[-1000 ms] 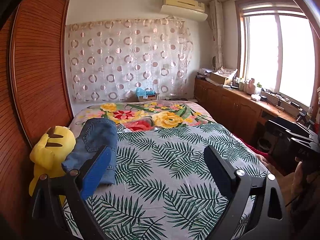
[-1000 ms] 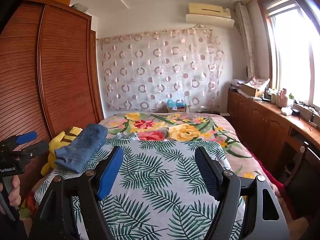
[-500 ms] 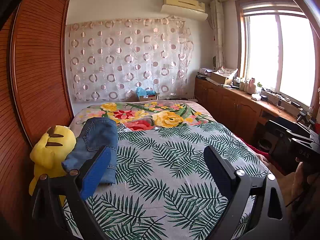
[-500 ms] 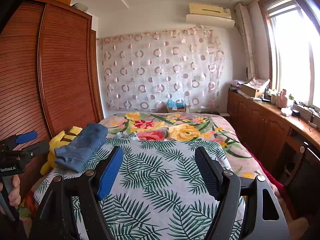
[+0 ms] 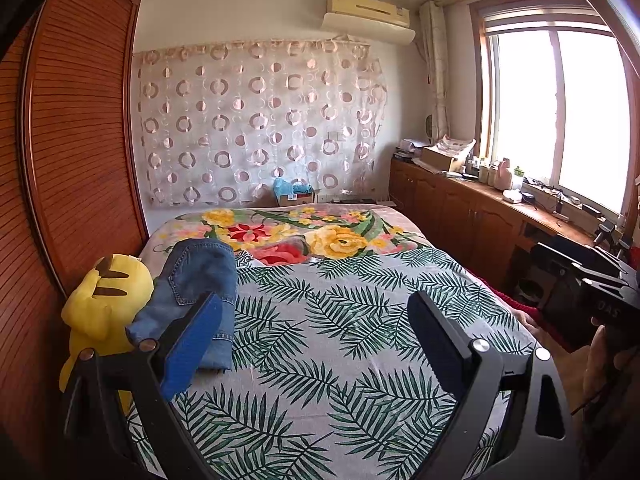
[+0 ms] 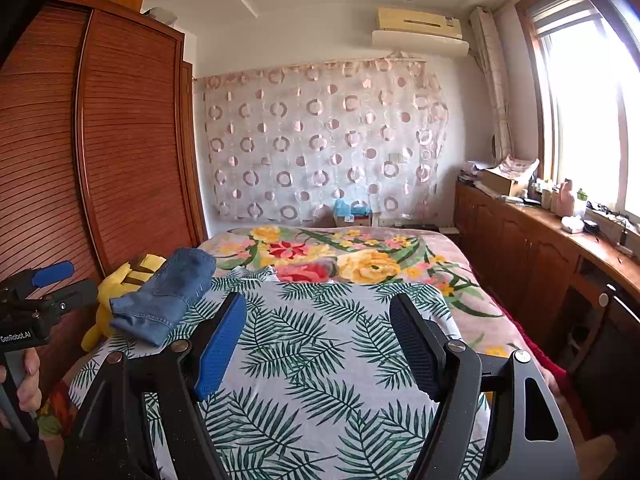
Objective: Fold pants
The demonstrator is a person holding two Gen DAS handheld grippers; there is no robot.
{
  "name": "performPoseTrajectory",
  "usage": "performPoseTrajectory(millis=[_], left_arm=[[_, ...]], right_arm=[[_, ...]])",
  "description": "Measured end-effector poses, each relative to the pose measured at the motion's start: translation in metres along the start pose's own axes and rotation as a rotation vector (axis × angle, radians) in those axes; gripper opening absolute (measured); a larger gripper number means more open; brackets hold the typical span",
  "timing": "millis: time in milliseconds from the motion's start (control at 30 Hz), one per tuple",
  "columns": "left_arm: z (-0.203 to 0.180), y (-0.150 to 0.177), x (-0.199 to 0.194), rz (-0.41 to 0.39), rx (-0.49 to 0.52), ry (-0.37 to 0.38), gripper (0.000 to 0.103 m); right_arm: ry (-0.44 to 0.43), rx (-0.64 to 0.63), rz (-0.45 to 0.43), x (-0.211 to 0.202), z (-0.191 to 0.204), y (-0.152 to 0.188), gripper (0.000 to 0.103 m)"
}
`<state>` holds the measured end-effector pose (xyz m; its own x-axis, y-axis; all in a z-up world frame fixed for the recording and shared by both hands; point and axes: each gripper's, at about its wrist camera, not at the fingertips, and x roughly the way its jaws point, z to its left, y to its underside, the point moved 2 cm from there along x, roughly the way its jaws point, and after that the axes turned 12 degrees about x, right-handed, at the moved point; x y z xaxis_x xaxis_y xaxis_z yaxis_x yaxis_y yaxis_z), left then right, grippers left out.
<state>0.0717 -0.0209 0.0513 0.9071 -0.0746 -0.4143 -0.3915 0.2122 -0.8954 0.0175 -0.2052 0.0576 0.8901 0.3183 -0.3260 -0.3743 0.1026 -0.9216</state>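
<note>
Folded blue jeans (image 5: pixel 192 292) lie at the left side of the bed, partly leaning on a yellow plush toy (image 5: pixel 102 308). In the right wrist view the same jeans (image 6: pixel 168 292) sit left of the fingers. My left gripper (image 5: pixel 316 308) hovers open above the leaf-print sheet, its blue pad just in front of the jeans, nothing between the fingers. My right gripper (image 6: pixel 318 312) is open too, over the middle of the bed, holding nothing. The left gripper also shows at the far left edge of the right wrist view, held by a hand (image 6: pixel 28 380).
The bed (image 5: pixel 340 360) carries a leaf-print sheet over a floral blanket (image 5: pixel 320 236). A wooden slatted wardrobe (image 5: pixel 68 160) stands close on the left. Low cabinets (image 5: pixel 480 220) with clutter run under the window on the right. A box (image 5: pixel 294 196) sits beyond the bed's far end.
</note>
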Motion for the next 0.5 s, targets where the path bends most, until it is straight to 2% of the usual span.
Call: performPoseTrajectory(millis=[500], left_arm=[[-0.0009, 0.0013, -0.0004, -0.001, 0.000, 0.003, 0.094]], right_arm=[[0.000, -0.003, 0.002, 0.0007, -0.0047, 0.0005, 0.076]])
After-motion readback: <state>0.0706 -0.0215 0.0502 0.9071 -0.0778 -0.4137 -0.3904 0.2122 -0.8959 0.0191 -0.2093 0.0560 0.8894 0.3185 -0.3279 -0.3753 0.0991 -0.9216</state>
